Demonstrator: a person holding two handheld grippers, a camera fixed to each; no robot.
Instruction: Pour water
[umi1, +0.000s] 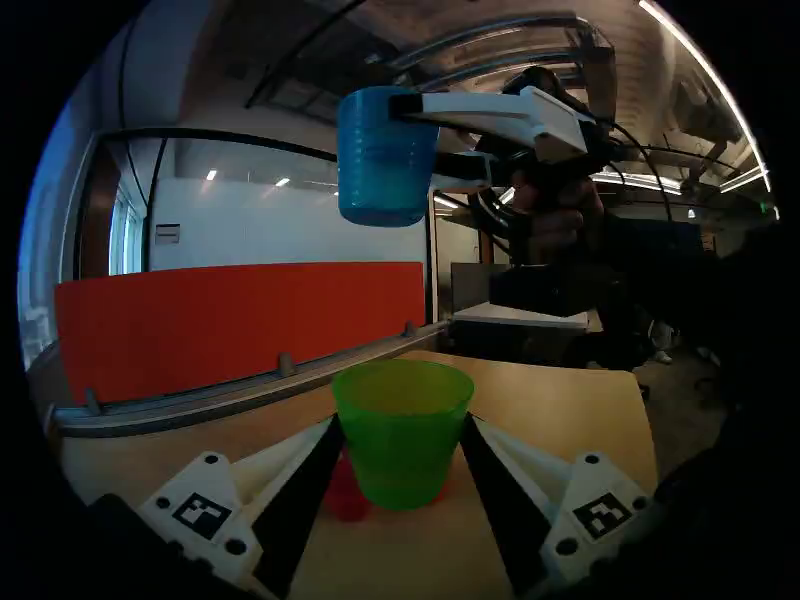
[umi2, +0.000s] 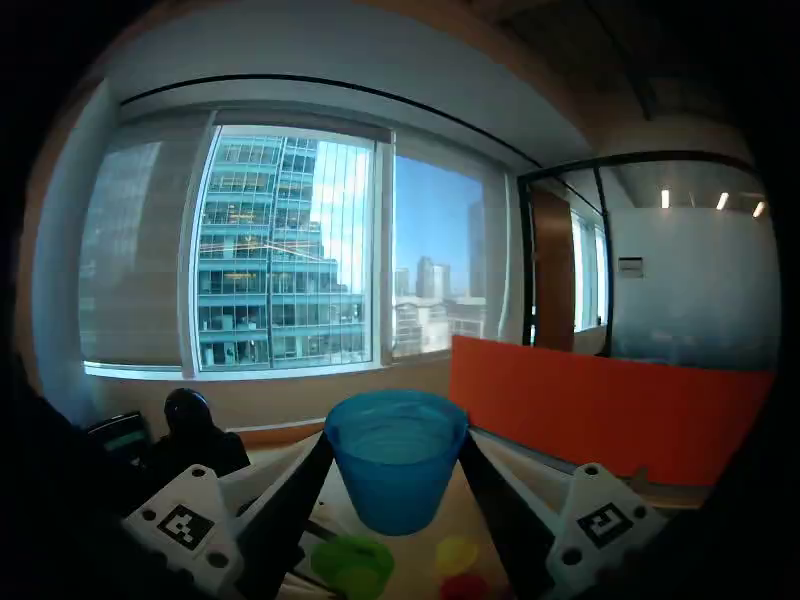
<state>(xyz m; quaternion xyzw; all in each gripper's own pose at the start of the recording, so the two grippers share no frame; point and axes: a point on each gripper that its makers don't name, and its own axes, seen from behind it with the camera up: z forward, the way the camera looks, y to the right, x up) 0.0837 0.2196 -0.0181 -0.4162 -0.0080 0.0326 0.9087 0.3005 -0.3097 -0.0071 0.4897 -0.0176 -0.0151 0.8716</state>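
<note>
Right gripper view: blue cup (umi2: 396, 485), thin plastic, probably light, slick and squashable; right gripper (umi2: 396, 452) pinches it mid-wall, upright, raised aloft. Left gripper view: green cup (umi1: 403, 425), similar build, on table (umi1: 560, 400); left gripper (umi1: 403, 450) jaws clamp its sides.

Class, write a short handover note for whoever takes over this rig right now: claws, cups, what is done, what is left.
Left claw: shut on the green cup, upright, low at the table; whether it rests there is unclear.
Right claw: shut on the blue cup, upright, held well above the green one.
Done: both cups gripped, blue one up high.
Left: bring the blue cup over the green one and tip it; no pouring yet.
</note>
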